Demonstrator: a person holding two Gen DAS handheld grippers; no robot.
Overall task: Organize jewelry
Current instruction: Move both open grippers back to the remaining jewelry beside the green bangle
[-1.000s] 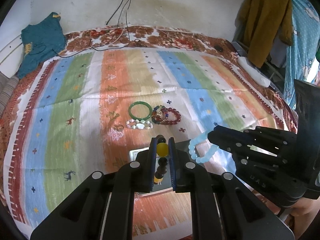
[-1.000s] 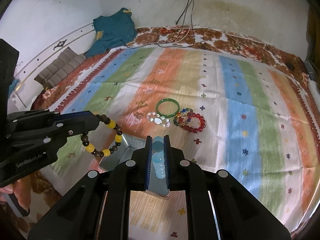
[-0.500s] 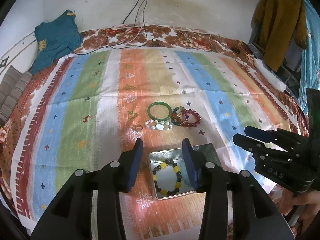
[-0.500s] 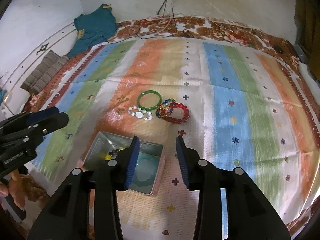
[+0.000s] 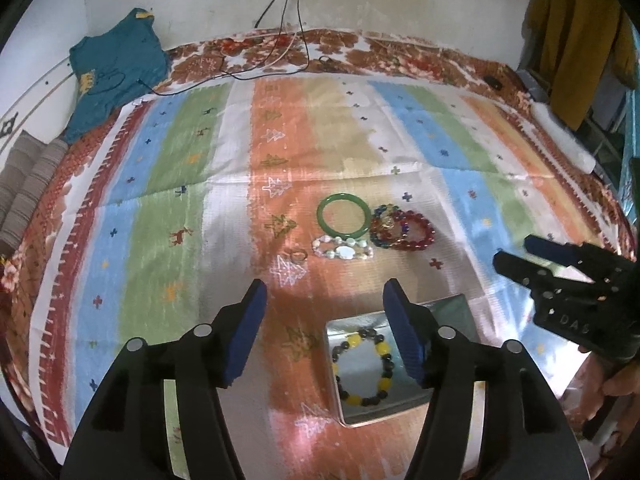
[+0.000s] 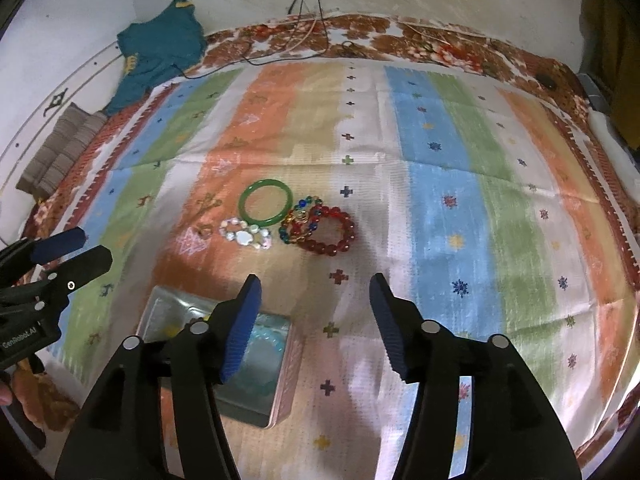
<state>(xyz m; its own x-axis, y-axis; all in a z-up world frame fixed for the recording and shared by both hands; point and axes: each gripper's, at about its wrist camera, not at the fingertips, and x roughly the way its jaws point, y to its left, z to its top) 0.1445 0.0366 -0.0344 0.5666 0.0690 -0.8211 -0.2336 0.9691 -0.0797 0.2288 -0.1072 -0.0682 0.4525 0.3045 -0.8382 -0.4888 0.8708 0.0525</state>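
Observation:
A metal tin [image 5: 452, 312] [image 6: 160, 312] lies on the striped cloth and holds a yellow-and-dark bead bracelet [image 5: 362, 368] and a pale blue bead bracelet [image 6: 266, 340]. Beyond it lie a green bangle [image 5: 344, 214] [image 6: 265, 202], a white stone bracelet [image 5: 342, 249] [image 6: 246, 236], a multicoloured bracelet [image 5: 384, 226] [image 6: 298, 222], a red bead bracelet [image 5: 414, 232] [image 6: 334, 232] and a small ring [image 5: 298, 256] [image 6: 205, 233]. My left gripper [image 5: 324, 292] is open and empty above the tin's left side. My right gripper [image 6: 314, 286] is open and empty, right of the tin.
A teal garment [image 5: 116, 68] lies at the far left of the bed. Cables [image 5: 280, 52] run down the wall onto the bedding. Folded grey cloth [image 5: 28, 184] sits at the left edge. Clothes [image 5: 580, 32] hang at the right.
Both grippers opened and dropped their bracelets into the tin: the yellow-and-dark one from the left, the pale blue one from the right. Both grippers then lifted and opened wider.

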